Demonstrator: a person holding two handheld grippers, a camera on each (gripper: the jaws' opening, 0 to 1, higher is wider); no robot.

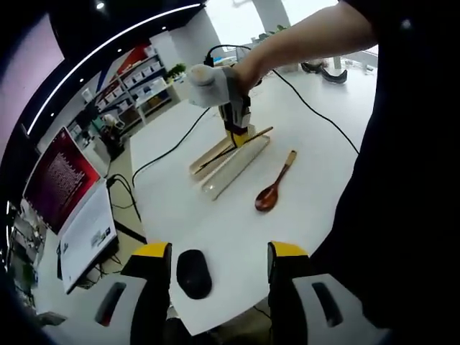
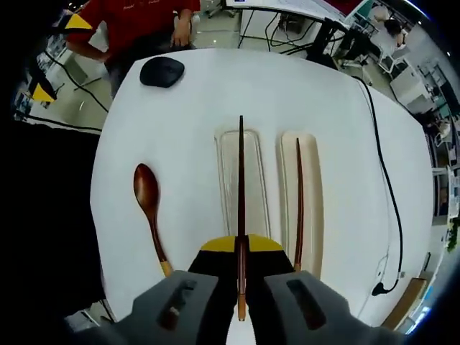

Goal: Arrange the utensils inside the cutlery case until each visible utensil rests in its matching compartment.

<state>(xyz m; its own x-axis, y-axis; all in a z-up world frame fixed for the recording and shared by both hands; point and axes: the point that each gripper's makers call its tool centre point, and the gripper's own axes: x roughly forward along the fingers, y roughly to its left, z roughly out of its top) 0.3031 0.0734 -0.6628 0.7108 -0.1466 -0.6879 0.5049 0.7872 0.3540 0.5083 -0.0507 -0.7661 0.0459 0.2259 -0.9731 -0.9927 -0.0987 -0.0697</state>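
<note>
Two tools: one in each of the person's hands, above a white desk [image 2: 309, 93].
Right tool [image 2: 241, 248]: jaws pinched together on a dark chopstick [image 2: 241, 187] — the stick runs forward from between the yellow tips and a short end pokes back behind them.
Held chopstick: lies along the clear compartment [image 2: 231, 180] of the cutlery case; whether it touches the tray or hangs just above it cannot be told.
Second chopstick [image 2: 298, 201]: rests lengthwise in the pale wooden compartment [image 2: 310, 194] just beside the clear one.
Wooden spoon [image 2: 149, 208]: lies on the desk outside the case, on the clear compartment's far side from the wooden one, bowl pointing away from the right tool.
Left tool [image 1: 219, 255]: jaws spread wide apart, nothing between them — it hangs at the near edge of the desk.
Black mouse [image 1: 193, 273]: on the desk between the left tool's yellow tips.
Left gripper view, beyond: the spoon near, then the case with the right tool down over it, a black cable [image 1: 316, 111] trailing across the desk.
</note>
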